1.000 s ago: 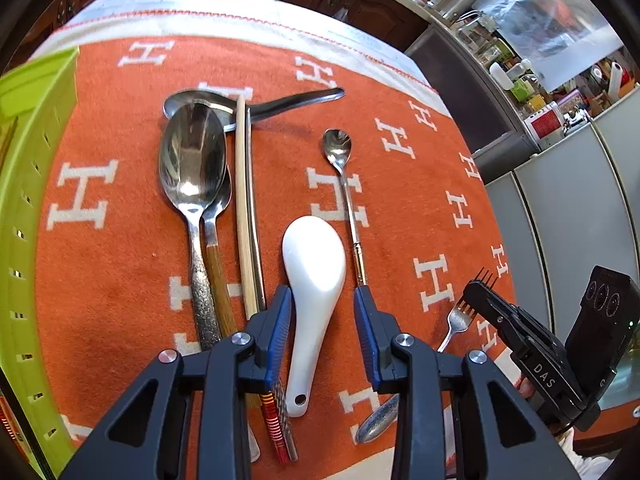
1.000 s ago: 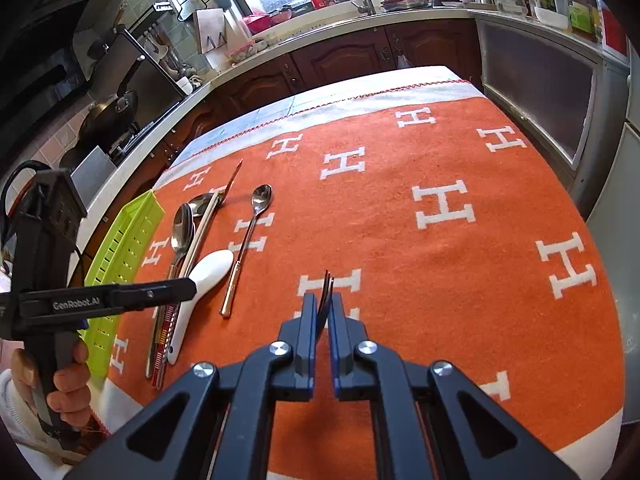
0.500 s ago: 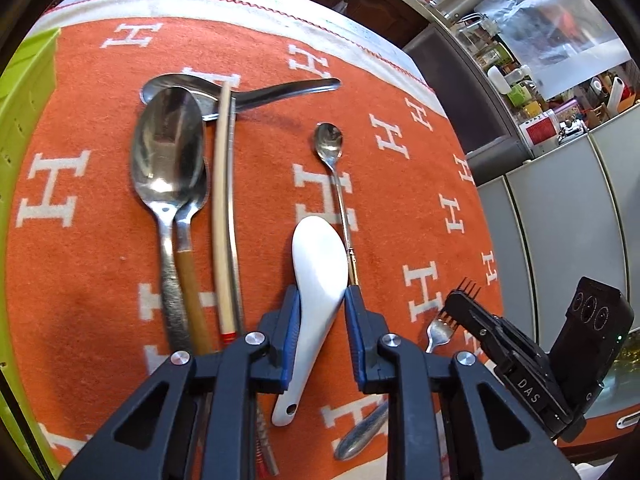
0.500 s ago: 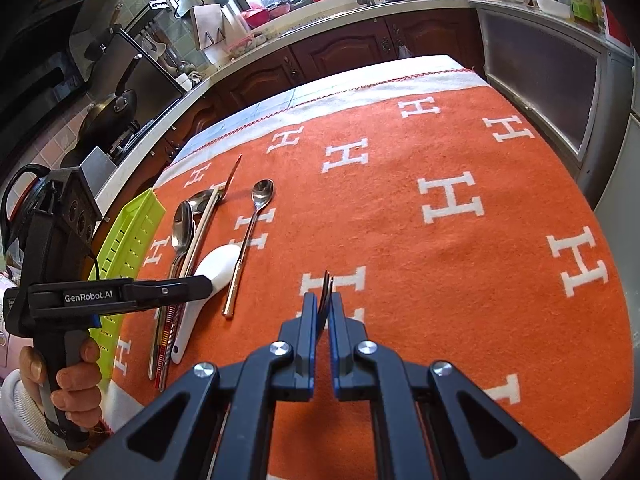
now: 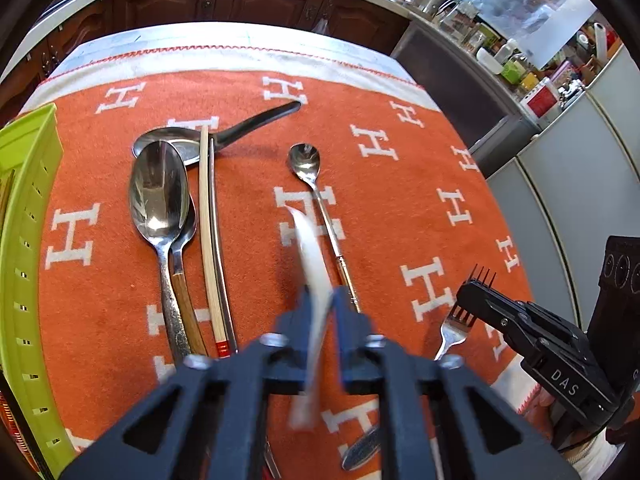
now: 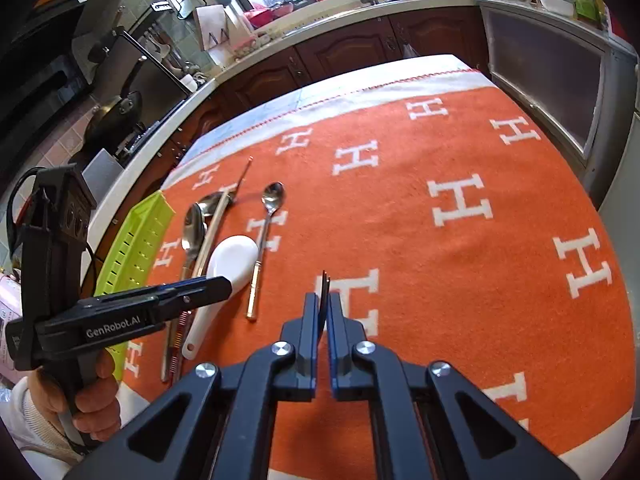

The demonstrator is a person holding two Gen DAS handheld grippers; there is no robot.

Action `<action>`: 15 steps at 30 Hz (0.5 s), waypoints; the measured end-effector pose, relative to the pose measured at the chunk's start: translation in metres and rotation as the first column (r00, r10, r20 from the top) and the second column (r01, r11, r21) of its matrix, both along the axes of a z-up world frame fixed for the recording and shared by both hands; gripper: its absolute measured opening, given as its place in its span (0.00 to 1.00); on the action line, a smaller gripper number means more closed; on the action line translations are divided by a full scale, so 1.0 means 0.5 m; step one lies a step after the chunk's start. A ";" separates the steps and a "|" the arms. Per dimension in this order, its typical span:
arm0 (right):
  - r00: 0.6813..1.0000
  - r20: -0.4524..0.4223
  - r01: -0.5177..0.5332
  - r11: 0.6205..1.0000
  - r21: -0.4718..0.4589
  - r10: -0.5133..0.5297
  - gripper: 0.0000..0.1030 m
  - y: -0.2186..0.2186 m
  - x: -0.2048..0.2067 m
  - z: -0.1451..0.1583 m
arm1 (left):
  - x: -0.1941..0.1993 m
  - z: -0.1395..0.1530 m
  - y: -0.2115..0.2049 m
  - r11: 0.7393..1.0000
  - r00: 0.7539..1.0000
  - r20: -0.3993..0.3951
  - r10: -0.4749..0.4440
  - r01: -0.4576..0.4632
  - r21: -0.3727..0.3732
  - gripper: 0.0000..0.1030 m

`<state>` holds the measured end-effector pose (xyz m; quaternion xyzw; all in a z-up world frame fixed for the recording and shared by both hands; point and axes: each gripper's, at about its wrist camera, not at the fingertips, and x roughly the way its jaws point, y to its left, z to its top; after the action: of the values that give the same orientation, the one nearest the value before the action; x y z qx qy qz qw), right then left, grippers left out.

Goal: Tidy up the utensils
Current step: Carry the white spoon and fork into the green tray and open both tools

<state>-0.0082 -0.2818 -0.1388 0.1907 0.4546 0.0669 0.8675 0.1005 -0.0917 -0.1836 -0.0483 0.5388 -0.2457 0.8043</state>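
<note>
A: Where do we see the white spoon [image 5: 314, 268]?

B: Centre of the left wrist frame, blurred, turned on edge, pinched between the left gripper [image 5: 320, 300] fingers.

A: And the right gripper [image 6: 323, 308]?

B: Lower centre of its frame; its fingers clamp a fork [image 6: 324, 288], tines pointing up-frame. The remaining spoons lie on the orange cloth [image 5: 380, 208] covering the desk, right of the green tray [image 5: 24, 200].
</note>
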 end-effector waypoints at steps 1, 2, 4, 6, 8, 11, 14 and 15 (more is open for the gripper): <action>1.000 0.005 -0.004 1.000 0.001 0.004 0.03 0.002 0.000 0.005 | -0.002 0.003 0.005 1.000 1.000 0.006 0.002 -0.002 0.003 0.01; 1.000 0.010 -0.008 1.000 0.002 0.008 0.03 0.004 -0.001 0.010 | -0.002 0.006 0.008 1.000 1.000 0.013 0.005 -0.005 0.007 0.01; 1.000 0.018 -0.014 1.000 0.001 0.014 0.03 0.008 -0.003 0.017 | -0.004 0.006 0.019 1.000 1.000 0.013 0.013 -0.013 0.005 0.01; 0.999 0.024 -0.021 1.000 0.000 0.021 0.02 0.014 -0.004 0.023 | -0.008 0.007 0.030 1.000 1.000 0.009 0.021 -0.021 0.002 0.01; 0.999 0.025 -0.028 1.000 0.004 0.028 0.02 0.019 -0.004 0.029 | -0.014 0.013 0.040 1.000 0.999 0.017 0.030 -0.030 0.001 0.01; 0.998 0.035 -0.046 0.999 0.001 0.046 0.02 0.029 -0.004 0.045 | -0.024 0.041 0.063 0.999 0.998 0.043 0.041 -0.042 0.004 0.01; 0.995 0.056 -0.081 0.997 -0.009 0.082 0.02 0.048 -0.002 0.073 | -0.035 0.084 0.094 0.998 0.995 0.083 0.055 -0.055 -0.001 0.01; 0.993 0.064 -0.096 0.995 -0.003 0.096 0.02 0.054 0.000 0.083 | -0.040 0.100 0.106 0.998 0.993 0.102 0.063 -0.063 0.001 0.01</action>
<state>-0.0082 -0.2547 -0.0970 0.1667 0.4352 0.1146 0.8773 0.0803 -0.0387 -0.1335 -0.0508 0.4959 -0.2211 0.8382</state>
